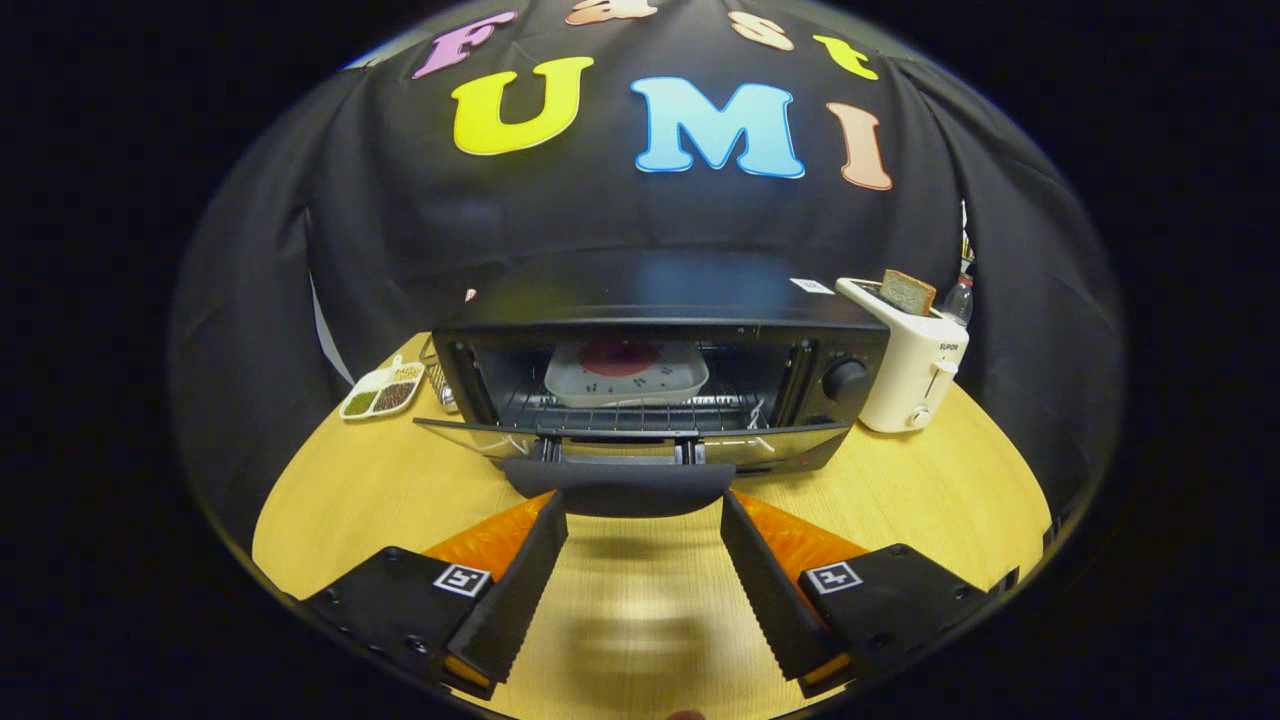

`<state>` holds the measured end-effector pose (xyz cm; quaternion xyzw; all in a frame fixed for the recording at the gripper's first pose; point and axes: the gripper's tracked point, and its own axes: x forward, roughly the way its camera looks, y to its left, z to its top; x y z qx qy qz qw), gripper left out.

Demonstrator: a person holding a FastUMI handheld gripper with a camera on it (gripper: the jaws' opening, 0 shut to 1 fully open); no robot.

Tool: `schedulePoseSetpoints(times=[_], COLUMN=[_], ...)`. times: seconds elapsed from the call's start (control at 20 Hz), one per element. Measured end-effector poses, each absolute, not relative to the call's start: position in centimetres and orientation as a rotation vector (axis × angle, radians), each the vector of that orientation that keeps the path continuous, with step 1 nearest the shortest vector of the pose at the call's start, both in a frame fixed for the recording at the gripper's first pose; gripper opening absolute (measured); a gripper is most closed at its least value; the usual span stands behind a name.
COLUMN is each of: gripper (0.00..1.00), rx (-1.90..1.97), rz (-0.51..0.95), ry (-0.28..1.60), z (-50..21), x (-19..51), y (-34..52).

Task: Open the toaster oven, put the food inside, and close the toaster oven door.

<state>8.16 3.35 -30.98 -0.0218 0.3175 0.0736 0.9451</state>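
A black toaster oven [660,345] stands on the wooden table straight ahead of me, its glass door [630,440] swung down flat. On the wire rack inside rests a white plate [627,373] with a round red piece of food [620,357] on it. The door's dark handle [618,487] sits just beyond my fingertips, level with the gap between them. My gripper [643,510] is open, with nothing between its fingers, hovering low over the table in front of the door.
A white toaster [915,365] with a slice of bread [908,291] sticking up stands right of the oven, a bottle [958,298] behind it. A white divided dish of grains [382,391] lies left of the oven. Bare wooden table [640,610] lies under my fingers.
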Motion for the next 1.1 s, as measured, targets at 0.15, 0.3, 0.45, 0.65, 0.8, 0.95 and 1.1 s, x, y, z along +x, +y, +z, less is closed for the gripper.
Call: schedulePoseSetpoints(times=[0.15, 0.3, 0.45, 0.65, 0.8, 0.95, 1.1], gripper=[0.99, 0.99, 0.98, 0.98, 0.98, 0.98, 0.98], rx=[-0.058, -0.045, -0.019, -0.016, -0.027, -0.045, -0.058], rz=[0.161, 0.181, 0.19, 0.196, 0.182, 0.154, 0.127], ry=[0.598, 0.491, 0.392, 0.283, 0.232, 0.181, 0.155], z=[-29.5, -27.1, -24.3, -20.0, -17.4, -15.4, -14.0], x=[9.7, 10.9, 10.6, 8.2, 5.6, 3.6, 2.3], y=[3.4, 3.7, 3.4, 1.7, -1.1, -3.9, -6.7])
